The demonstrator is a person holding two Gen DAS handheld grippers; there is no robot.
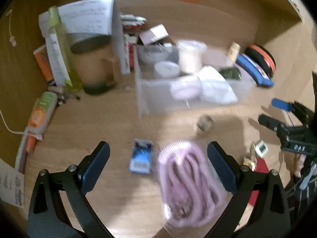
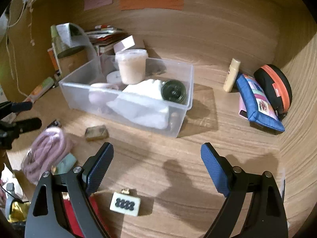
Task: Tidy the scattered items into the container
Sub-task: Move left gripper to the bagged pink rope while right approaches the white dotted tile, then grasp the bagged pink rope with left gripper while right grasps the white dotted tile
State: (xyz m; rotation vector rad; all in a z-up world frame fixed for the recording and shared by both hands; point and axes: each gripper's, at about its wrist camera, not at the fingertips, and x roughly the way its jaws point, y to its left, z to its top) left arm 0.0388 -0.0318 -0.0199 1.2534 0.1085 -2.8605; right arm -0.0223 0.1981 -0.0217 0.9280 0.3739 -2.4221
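A clear plastic container (image 2: pixel 79 97) (image 1: pixel 142 93) stands on the wooden desk, holding a lidded tub (image 2: pixel 131 67), white cloth (image 2: pixel 144 103), a dark jar (image 2: pixel 174 92) and small round tins. My left gripper (image 1: pixel 158 158) is open above a bagged pink cable coil (image 1: pixel 188 180), which lies between its fingers, blurred; the coil also shows in the right wrist view (image 2: pixel 45 150). A blue card box (image 1: pixel 141 158) and a small brown block (image 2: pixel 96 132) lie nearby. My right gripper (image 2: pixel 157 160) is open and empty above bare desk, behind a small white tile with dark dots (image 2: pixel 125 203).
A blue pouch (image 2: pixel 257 103), a black and orange case (image 2: pixel 275 87) and a cream tube (image 2: pixel 231 75) stand at the right wall. Books, a green bottle (image 1: pixel 63 49) and a glass jar (image 1: pixel 97 75) crowd the left back corner. A red item (image 2: pixel 73 218) lies near the front.
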